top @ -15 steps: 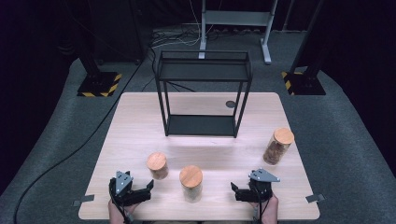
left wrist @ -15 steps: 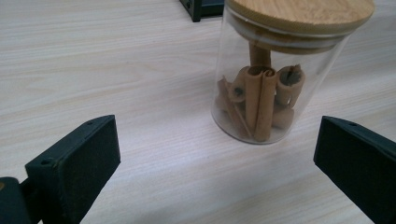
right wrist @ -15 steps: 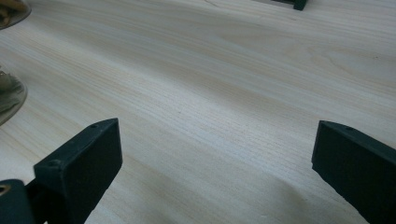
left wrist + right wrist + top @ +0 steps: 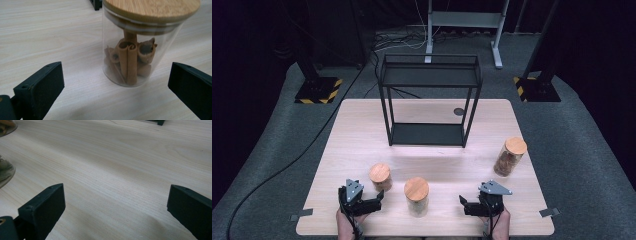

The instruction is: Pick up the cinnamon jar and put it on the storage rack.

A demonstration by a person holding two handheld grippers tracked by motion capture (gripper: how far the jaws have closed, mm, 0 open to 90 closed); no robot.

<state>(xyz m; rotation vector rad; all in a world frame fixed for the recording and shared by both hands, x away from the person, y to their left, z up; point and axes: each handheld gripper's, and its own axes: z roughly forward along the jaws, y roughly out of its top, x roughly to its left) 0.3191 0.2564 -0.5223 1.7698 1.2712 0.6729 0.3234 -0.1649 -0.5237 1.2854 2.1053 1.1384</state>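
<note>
The left claw [image 4: 381, 199] gapes wide and empty just before the small jar [image 4: 380, 176] of cinnamon sticks. The right claw [image 4: 462, 204], also wide and empty, rests right of the middle jar [image 4: 416, 196] on the worktop [image 4: 362, 135].

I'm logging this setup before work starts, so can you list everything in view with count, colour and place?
table: one, pale wood, centre.
shelf rack: one, black metal, two tiers, back middle of the table.
glass jars with wooden lids: three; short jar front left, middle jar front centre holding cinnamon sticks, tall jar at right edge.
dark round spot: one, on the table right of the rack.
stand bases: two, black with yellow stripes, on the floor behind.
left tool: black, open, front left, facing the middle jar.
right tool: black, open, front right.
</note>
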